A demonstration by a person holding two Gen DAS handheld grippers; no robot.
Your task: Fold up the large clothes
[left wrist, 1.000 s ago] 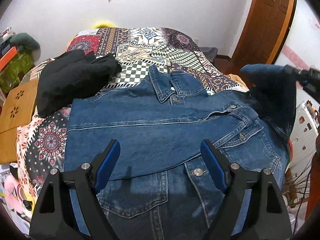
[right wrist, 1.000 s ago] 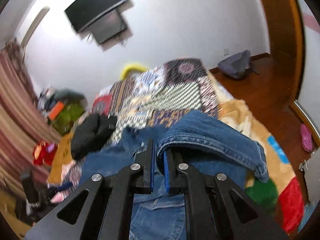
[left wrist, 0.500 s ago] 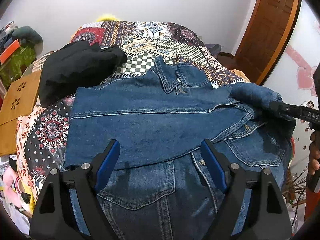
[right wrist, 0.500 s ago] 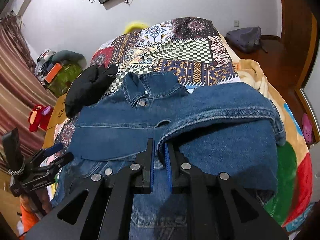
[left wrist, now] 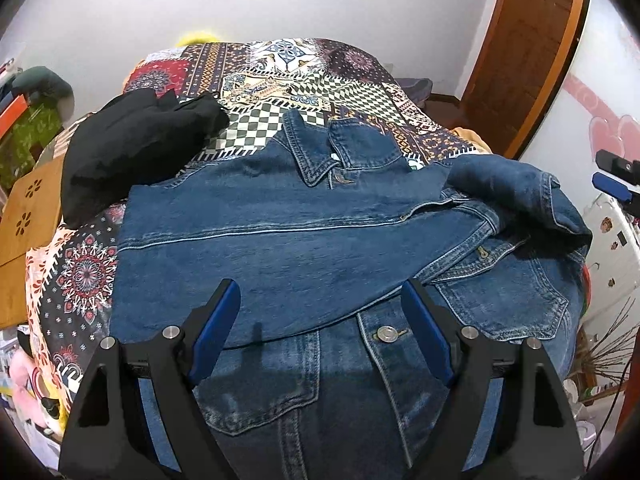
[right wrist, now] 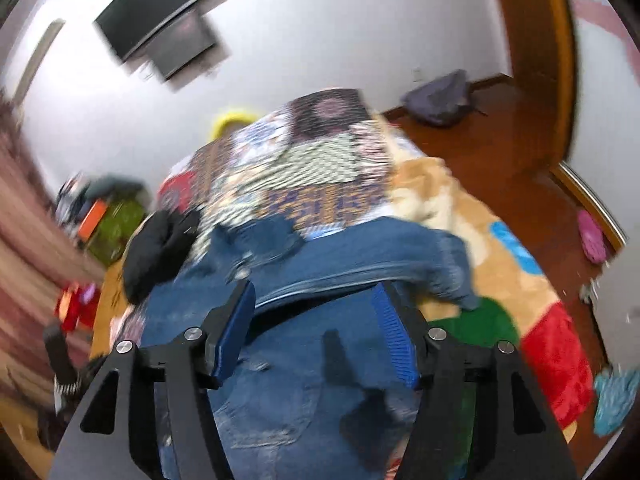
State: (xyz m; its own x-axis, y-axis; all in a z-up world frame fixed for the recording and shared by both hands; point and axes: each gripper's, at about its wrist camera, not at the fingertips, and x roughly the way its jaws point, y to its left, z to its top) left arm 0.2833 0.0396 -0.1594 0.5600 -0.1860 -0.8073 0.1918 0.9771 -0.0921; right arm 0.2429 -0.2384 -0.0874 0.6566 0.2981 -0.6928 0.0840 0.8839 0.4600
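A blue denim jacket [left wrist: 304, 240] lies front up on the patchwork bedspread [left wrist: 304, 80], collar toward the far wall. One sleeve lies folded across its chest; the other sleeve [left wrist: 516, 192] lies bunched at the right shoulder. My left gripper [left wrist: 320, 320] is open and empty, just above the jacket's lower front. My right gripper [right wrist: 316, 320] is open and empty above the jacket [right wrist: 304, 360]; its tip also shows at the right edge of the left wrist view [left wrist: 616, 180]. The right wrist view is blurred.
A black garment [left wrist: 136, 152] lies bunched at the bed's left side, touching the jacket's shoulder. A wooden stool [left wrist: 28, 208] stands left of the bed. A brown door [left wrist: 532, 48] and a grey bag [right wrist: 440, 96] on the floor are at the right.
My right gripper opened and let go of the sleeve, which now lies bunched on the jacket's right shoulder. The right gripper pulled back and tilted up. The left gripper stayed open.
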